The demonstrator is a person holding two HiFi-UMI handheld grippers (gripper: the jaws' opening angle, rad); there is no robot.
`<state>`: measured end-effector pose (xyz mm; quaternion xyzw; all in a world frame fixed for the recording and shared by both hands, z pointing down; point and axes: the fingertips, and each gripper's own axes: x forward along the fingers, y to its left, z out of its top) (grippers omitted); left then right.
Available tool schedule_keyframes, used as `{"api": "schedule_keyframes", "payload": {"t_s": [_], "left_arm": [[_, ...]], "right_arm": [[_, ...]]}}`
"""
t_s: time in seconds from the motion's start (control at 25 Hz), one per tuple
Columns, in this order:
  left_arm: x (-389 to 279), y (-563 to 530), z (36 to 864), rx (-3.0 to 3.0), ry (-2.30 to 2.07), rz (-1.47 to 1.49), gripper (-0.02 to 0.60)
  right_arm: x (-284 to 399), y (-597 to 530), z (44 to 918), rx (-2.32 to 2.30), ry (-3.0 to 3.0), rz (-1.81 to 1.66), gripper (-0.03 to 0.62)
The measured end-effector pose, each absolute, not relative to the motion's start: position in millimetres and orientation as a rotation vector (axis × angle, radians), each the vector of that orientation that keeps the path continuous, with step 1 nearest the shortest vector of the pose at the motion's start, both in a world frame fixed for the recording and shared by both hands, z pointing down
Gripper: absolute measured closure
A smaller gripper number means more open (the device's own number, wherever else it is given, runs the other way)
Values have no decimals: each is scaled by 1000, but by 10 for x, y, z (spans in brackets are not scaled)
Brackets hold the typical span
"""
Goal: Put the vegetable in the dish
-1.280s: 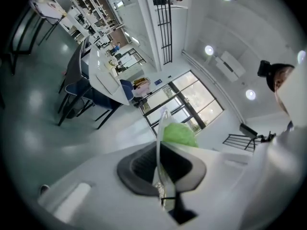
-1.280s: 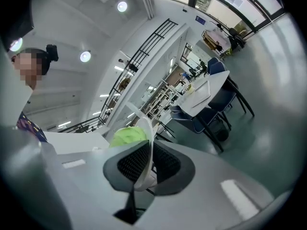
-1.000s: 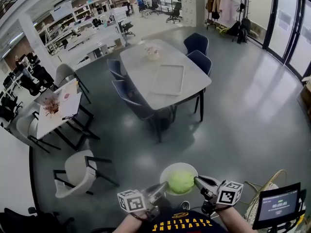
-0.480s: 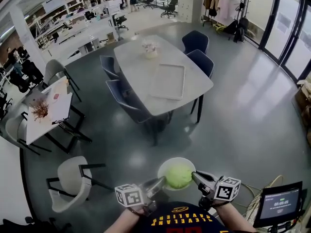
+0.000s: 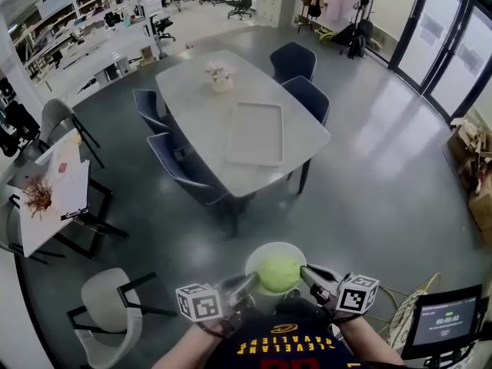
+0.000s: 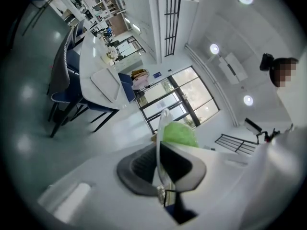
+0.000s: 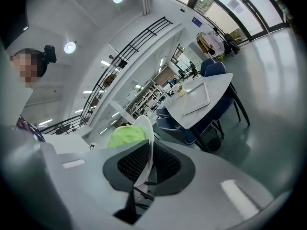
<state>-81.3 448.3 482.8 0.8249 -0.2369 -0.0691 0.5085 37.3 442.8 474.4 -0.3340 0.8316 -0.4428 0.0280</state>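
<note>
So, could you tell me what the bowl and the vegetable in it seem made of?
The bowl: white, smooth, thin rim with slight sheen; ceramic or hard plastic, cannot tell which. The vegetable: pale green, matte, wrinkled rounded surface like cabbage leaves; real or imitation is unclear.

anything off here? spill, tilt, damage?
Nothing stands out. The green vegetable sits fully inside the dish, which looks level in the head view. The left gripper and the right gripper are each clamped on the rim, on opposite sides. The tray lies flat on the table ahead.
</note>
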Motion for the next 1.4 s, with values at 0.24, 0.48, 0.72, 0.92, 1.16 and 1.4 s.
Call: {"api": "schedule_keyframes", "payload": {"t_s": [0.24, 0.48, 0.72, 0.92, 1.16, 1.4], "left_arm": [[-809, 4091, 4862, 1960, -583, -159, 568], [-737, 3623, 4964, 1936, -661, -156, 568], [-278, 2853, 4967, 1915, -746, -171, 568], [300, 2212, 4897, 1913, -796, -199, 568], [786, 1573, 4852, 1895, -862, -247, 568], [818, 1040, 4974, 1850, -898, -246, 568]], "right_arm": [[376, 4017, 4794, -1029, 2553, -1397, 560], [449, 3482, 4926, -918, 2575, -1429, 560], [903, 2633, 4957, -831, 2616, -1438, 560], [1466, 1942, 4891, -772, 2660, -1448, 560], [1942, 1217, 4829, -707, 2725, -1434, 560], [1952, 645, 4964, -659, 2734, -1485, 560]]}}
